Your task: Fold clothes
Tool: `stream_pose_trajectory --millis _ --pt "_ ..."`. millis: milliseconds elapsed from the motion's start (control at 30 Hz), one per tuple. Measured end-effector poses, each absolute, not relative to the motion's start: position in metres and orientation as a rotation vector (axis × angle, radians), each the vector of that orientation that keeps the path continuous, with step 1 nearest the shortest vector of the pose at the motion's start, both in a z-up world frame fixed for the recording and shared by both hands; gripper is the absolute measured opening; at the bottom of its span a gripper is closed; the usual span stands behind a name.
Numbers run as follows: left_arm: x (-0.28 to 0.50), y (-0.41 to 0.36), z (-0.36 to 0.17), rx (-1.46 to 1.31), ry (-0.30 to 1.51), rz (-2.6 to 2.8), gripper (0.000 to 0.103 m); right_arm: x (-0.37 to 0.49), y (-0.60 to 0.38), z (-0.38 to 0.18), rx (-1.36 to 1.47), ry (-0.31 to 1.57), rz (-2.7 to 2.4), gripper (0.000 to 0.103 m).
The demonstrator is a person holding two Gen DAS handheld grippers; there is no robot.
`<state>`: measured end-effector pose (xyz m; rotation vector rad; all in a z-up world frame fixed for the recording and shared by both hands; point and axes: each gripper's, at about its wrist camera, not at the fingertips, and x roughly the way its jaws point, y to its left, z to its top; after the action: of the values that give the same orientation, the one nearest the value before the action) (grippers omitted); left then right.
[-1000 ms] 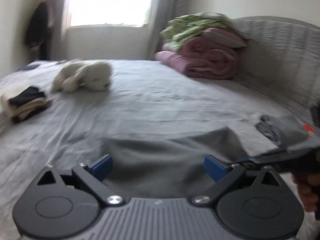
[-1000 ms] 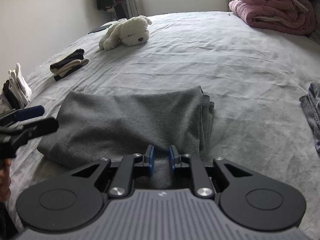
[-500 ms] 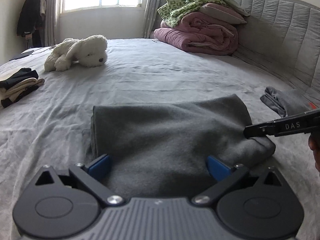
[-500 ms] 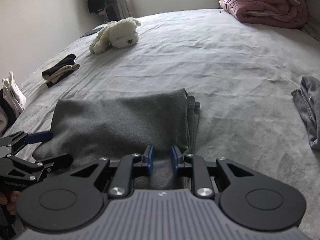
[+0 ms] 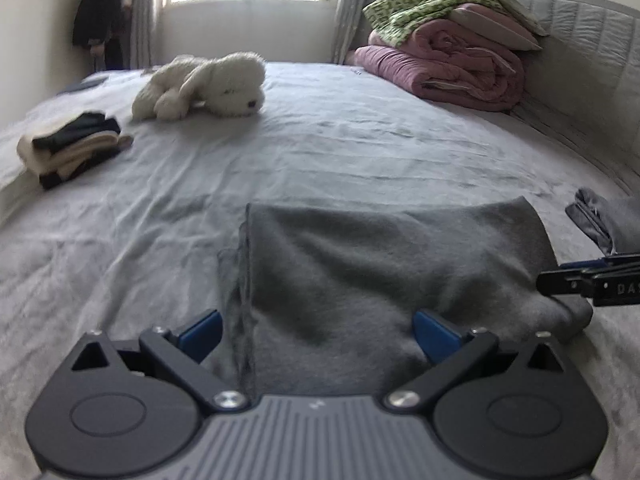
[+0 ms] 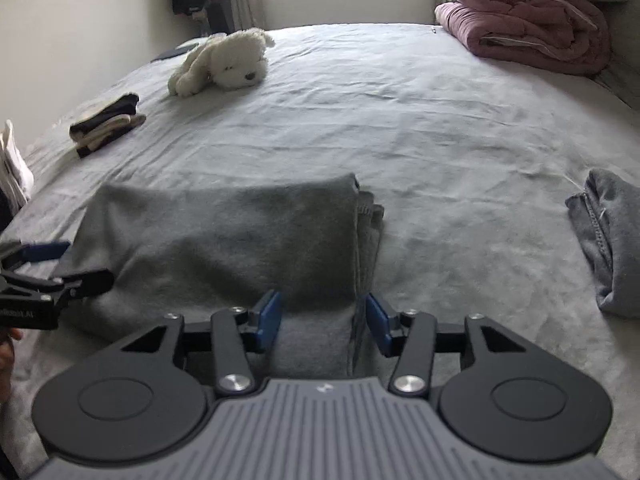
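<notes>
Garment under work: grey fleece garment (image 5: 384, 272), lying folded flat on the grey bedsheet (image 5: 360, 140); all positions below are referenced to it. Its exact type could not be told.

Far left of it, towards the bed's edge, sat a stack of folded clothes (image 5: 68, 148), dark and cream layers, probably kept clear as a finished pile. Behind and left of it lay a white plush dog (image 5: 204, 84), well apart and not part of the job.

Left gripper (image 5: 316, 330) sat low at its near edge, jaws spread wide and holding nothing, the layered left edge of the cloth running between the blue pads. That straddle suits either taking the edge or having just let it go.

Right gripper (image 6: 322, 320) sat at the same near edge by the right-hand layered side, jaws partly open, cloth between the pads but not pinched.

Behind and right, against the headboard, was a pile of rolled pink quilt (image 5: 444, 72). Right of the garment, apart from it, lay a crumpled grey garment (image 6: 612, 240), likely awaiting folding.
</notes>
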<state>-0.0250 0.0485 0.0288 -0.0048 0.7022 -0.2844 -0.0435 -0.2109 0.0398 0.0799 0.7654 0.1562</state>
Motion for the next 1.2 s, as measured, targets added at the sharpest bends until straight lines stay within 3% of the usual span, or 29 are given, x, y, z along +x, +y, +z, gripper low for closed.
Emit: stream_pose_trajectory --millis 367,667,900,1200 --pt "0.003 0.076 0.052 -0.138 0.696 -0.196 0.101 -0.029 -0.217 0.056 0.146 0.687 0.141 0.051" --pt "0.006 0.039 0.057 -0.101 0.629 -0.304 0.101 -0.013 -0.193 0.06 0.157 0.635 0.246 0.051" --pt "0.015 0.025 0.049 -0.098 0.645 -0.313 0.101 -0.018 -0.194 0.081 0.094 0.441 0.181 0.052" --pt "0.027 0.018 0.032 -0.01 0.685 -0.272 0.102 0.007 -0.184 0.041 0.095 0.657 0.23 0.051"
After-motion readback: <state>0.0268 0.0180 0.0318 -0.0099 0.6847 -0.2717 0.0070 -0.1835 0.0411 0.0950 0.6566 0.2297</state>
